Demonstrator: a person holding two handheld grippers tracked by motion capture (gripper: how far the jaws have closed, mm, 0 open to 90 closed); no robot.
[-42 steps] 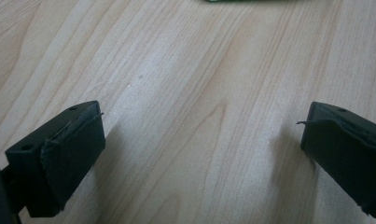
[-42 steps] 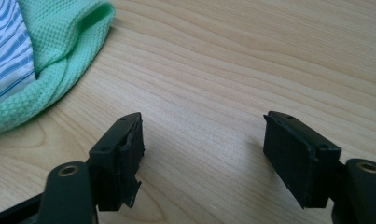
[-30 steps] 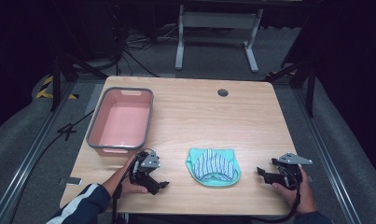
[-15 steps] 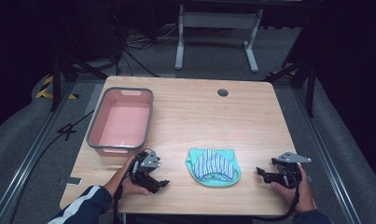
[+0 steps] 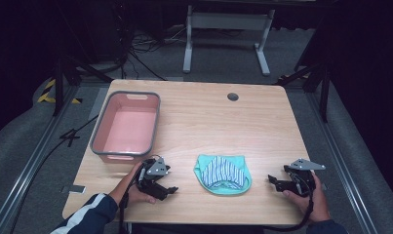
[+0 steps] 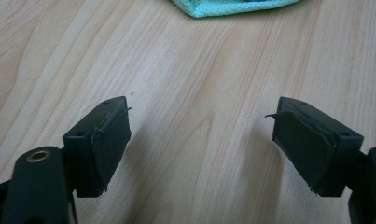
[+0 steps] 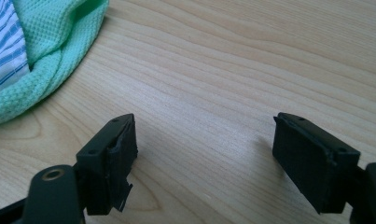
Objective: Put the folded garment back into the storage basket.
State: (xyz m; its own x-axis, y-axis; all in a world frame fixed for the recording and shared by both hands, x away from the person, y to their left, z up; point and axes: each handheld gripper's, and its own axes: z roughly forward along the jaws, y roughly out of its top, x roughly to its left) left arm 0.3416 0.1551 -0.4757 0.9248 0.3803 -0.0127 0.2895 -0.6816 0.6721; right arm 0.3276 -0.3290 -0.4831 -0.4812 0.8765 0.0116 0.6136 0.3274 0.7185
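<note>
A folded mint-green knitted cloth with a blue-and-white striped inner panel [image 5: 222, 174] lies near the front edge of the light wooden bench [image 5: 208, 122], about midway between its front corners. No label or writing can be read on it. The left hand-held gripper [image 5: 168, 191] rests just beside the cloth toward the front left corner; its jaws have just been closing but stand apart over bare wood, holding nothing. The right hand-held gripper [image 5: 272, 180] sits toward the front right corner, jaws wide and empty. An empty pink rectangular plastic tub with a grey rim [image 5: 100, 146] stands along the left edge.
</note>
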